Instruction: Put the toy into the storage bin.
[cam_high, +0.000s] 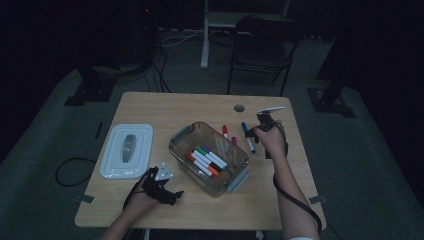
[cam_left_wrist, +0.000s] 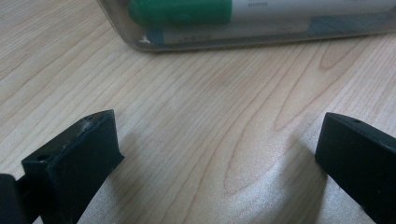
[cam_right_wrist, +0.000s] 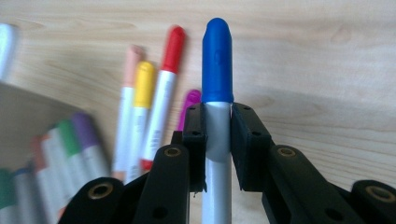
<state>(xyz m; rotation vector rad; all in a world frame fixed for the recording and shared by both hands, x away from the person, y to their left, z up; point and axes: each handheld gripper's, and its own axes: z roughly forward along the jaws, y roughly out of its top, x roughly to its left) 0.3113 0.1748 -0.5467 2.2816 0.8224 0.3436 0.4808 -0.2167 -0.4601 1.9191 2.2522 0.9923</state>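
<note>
Flanking blue marker (cam_right_wrist: 217, 70): loose markers (cam_right_wrist: 144, 107), bin (cam_high: 209, 159).

Light wood-grain tabletop (cam_high: 165, 107), rectangular, with a small round hole (cam_high: 239, 108) near the far edge. On it, toward the left: a white lid (cam_high: 127, 150), lying flat. At the middle: a clear plastic bin (cam_high: 208, 156) set at an angle, markers inside. Just beyond the bin, directly on the wood: loose markers with red (cam_right_wrist: 163, 88), yellow (cam_right_wrist: 140, 107), peach (cam_right_wrist: 129, 88) and purple (cam_right_wrist: 188, 108) caps, side by side. Near the front left corner: the left gripper (cam_high: 162, 187), resting on the wood close to the bin. Strips of tape (cam_high: 86, 198) at both front corners.
</note>
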